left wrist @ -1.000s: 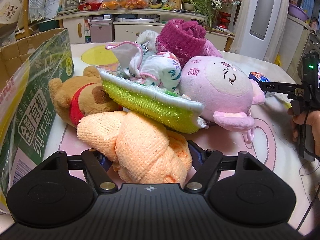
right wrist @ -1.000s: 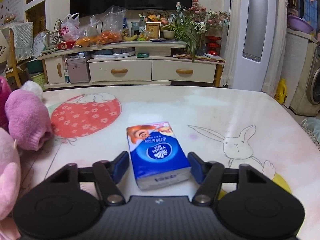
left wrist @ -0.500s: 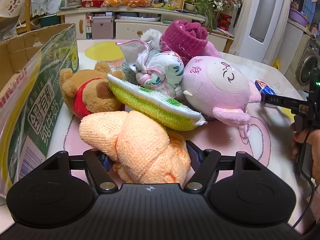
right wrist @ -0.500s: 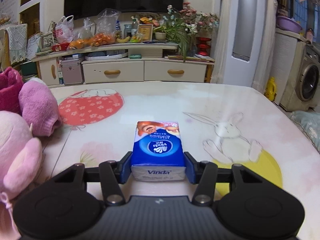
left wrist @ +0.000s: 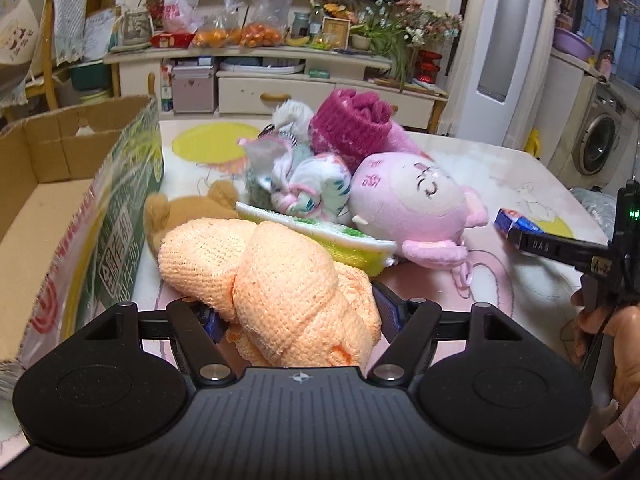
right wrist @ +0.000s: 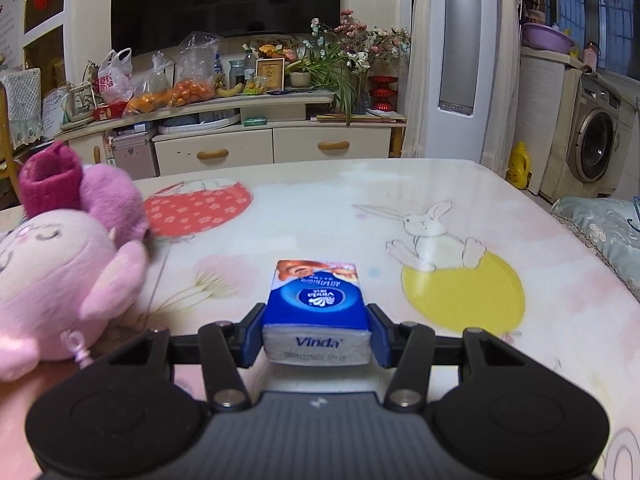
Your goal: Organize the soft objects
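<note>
Soft objects, left wrist view: peach knitted cloth (left wrist: 276, 284), rolled, clamped between the left tongs (left wrist: 294, 314) at 6 o'clock. Behind it, toward 12 o'clock, a heap on the worktop (left wrist: 492, 280): green scrub pad (left wrist: 344, 244), brown plush bear (left wrist: 188, 212) at 10 o'clock, knotted patterned cloth (left wrist: 308, 188), pink plush toy (left wrist: 412, 204) at 1 o'clock, magenta knit roll (left wrist: 352, 124) at the back. Cardboard box (left wrist: 72, 184), open-topped, at 9 o'clock, just beside the bear. Right tongs (left wrist: 516, 232) at 3 o'clock, holding a blue packet end.

Right wrist view: tissue pack (right wrist: 316, 304), blue, marked "Vinda", gripped on both sides by the right tongs (right wrist: 316, 338), raised clear of the worktop (right wrist: 320, 208). Pink plush toy (right wrist: 60, 280) at 9 o'clock; magenta knit roll (right wrist: 48, 180) beyond it at 10 o'clock.
</note>
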Action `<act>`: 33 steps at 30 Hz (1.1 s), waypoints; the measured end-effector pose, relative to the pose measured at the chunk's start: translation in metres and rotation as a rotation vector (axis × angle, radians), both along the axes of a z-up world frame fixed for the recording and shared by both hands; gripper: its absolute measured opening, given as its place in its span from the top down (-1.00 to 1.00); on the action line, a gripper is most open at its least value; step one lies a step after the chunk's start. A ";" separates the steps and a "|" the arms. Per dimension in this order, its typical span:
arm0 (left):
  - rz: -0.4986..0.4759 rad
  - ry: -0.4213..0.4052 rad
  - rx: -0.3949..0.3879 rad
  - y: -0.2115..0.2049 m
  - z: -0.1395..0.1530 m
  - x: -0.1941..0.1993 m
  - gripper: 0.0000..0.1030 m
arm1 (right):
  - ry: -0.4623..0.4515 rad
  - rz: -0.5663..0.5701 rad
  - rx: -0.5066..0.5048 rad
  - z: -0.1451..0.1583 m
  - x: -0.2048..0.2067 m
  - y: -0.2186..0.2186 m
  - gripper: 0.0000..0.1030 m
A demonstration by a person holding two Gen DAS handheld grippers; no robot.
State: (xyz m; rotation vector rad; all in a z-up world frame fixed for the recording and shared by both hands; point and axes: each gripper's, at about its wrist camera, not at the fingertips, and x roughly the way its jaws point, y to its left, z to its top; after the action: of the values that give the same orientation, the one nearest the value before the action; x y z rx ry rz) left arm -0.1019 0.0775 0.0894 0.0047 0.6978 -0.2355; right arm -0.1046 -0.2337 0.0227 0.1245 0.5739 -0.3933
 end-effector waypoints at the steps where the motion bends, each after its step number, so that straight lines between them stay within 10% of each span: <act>1: -0.007 -0.001 -0.003 0.000 0.000 -0.001 -0.69 | 0.002 0.003 0.001 0.001 -0.003 0.003 0.00; 33: 0.042 -0.101 -0.006 0.043 0.027 -0.001 -0.70 | -0.127 0.302 0.009 0.078 -0.051 0.135 0.00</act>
State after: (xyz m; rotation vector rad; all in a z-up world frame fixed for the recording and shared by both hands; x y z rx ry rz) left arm -0.1030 0.1203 0.1164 -0.0036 0.5962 -0.1957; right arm -0.1560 -0.0992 0.1010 0.0687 0.4603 -0.0886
